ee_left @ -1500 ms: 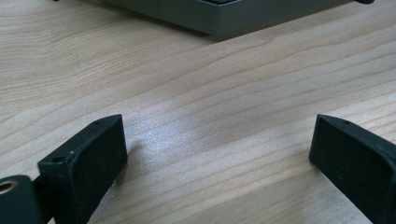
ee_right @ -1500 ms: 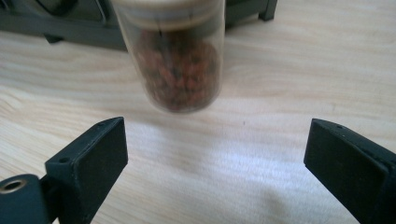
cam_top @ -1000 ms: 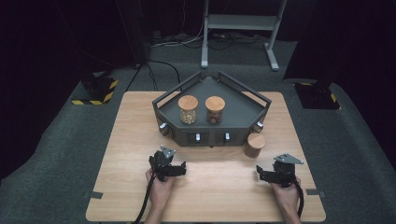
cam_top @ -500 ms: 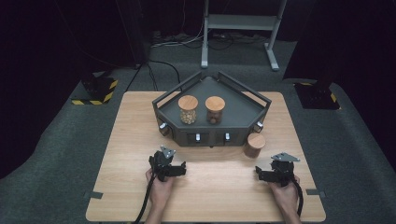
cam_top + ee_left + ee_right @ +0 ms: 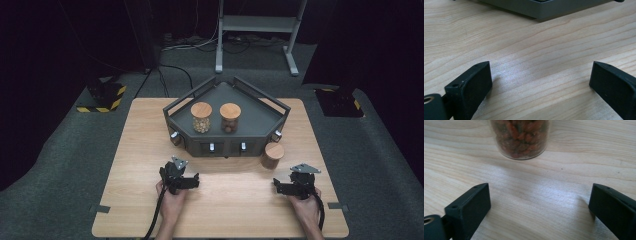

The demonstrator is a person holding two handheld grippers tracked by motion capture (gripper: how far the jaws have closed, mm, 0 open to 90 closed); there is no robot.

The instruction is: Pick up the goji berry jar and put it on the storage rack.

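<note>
High view: your left tongs (image 5: 181, 175) rest low over the bare wooden bench (image 5: 135, 150), jaws spread wide with nothing between them, just in front of the grey tray (image 5: 260, 117) that holds two cork-lidded jars. Your right tongs (image 5: 295, 184) sit near the bench's front right, equally wide open and empty. The third jar (image 5: 273, 155), filled with reddish pieces, stands upright on the bench just beside the tray's right front corner, near those tongs but apart from them.
</note>
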